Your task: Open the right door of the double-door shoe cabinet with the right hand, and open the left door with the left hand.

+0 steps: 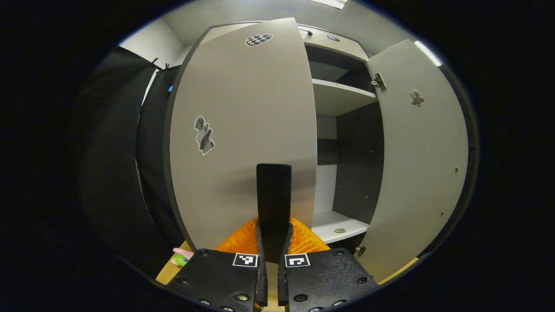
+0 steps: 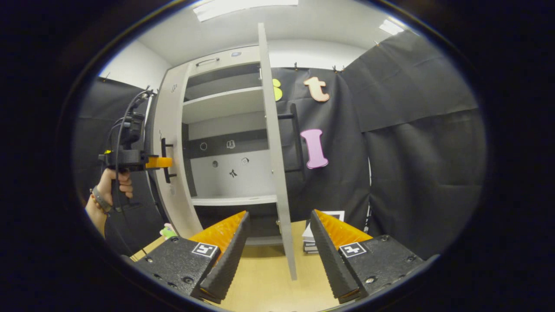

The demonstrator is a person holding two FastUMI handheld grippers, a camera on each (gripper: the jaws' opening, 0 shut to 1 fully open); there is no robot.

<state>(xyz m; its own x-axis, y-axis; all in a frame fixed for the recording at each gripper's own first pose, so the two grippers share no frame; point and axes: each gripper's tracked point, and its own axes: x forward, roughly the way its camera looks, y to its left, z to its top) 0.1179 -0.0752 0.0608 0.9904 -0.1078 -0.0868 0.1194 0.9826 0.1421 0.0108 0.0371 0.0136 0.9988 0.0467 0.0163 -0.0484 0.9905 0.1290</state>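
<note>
Pinching the black handle (image 1: 273, 190) of the left door (image 1: 243, 130) in the left gripper (image 1: 274, 225), jaws narrowed around it, holding that door partway open. Hovering the right gripper (image 2: 279, 214) with jaws wide, just short of the fully opened right door (image 2: 271, 130). Risking slipping off the handle by pulling straight instead of following the hinge arc.

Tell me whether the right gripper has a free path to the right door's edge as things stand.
Probably yes. The right gripper is open, and the right door stands edge-on between its spread fingers with nothing in front of it. The door is already swung open.
</note>
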